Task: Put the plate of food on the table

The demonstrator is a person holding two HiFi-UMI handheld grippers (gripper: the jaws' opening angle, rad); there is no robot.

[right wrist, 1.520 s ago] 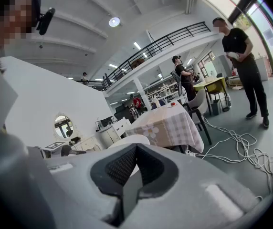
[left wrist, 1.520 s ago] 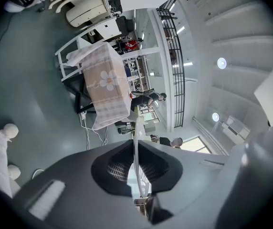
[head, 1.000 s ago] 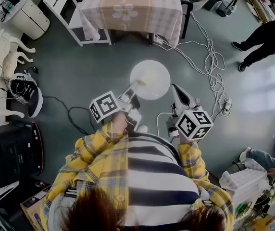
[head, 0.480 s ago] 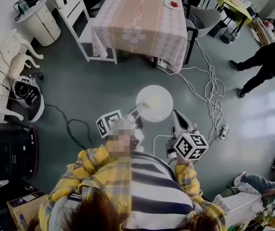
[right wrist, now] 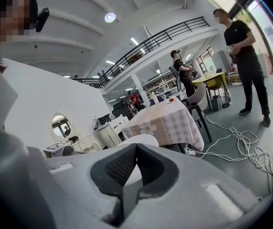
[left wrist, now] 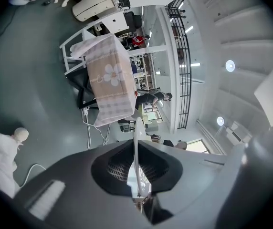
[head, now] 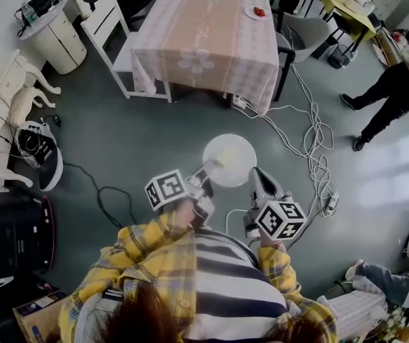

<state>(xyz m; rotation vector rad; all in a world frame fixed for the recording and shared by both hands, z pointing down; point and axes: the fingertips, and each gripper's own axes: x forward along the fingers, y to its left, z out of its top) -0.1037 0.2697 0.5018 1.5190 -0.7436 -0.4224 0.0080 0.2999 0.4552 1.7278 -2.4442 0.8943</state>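
Carry step. White plate of food (head: 229, 159) is in the air over the floor, well short of the cloth-covered table (head: 190, 38). L gripper (head: 206, 168) jaws clamp its rim. R gripper (head: 253, 175) jaws are together, empty, just beside the plate. Next: approach table, hold plate level, lower onto cloth.

I count two grippers: the left gripper (head: 206, 170) and the right gripper (head: 253, 175). One white plate (head: 229, 158) sits at the left jaws. Ahead of the jaws is one table (head: 204, 48) under a checked cloth. It carries one small dish (head: 256, 11) and has two chairs beside it, a white chair (head: 108, 20) and a grey chair (head: 301, 34). Right of the right jaws stands one person in black (head: 394, 77).
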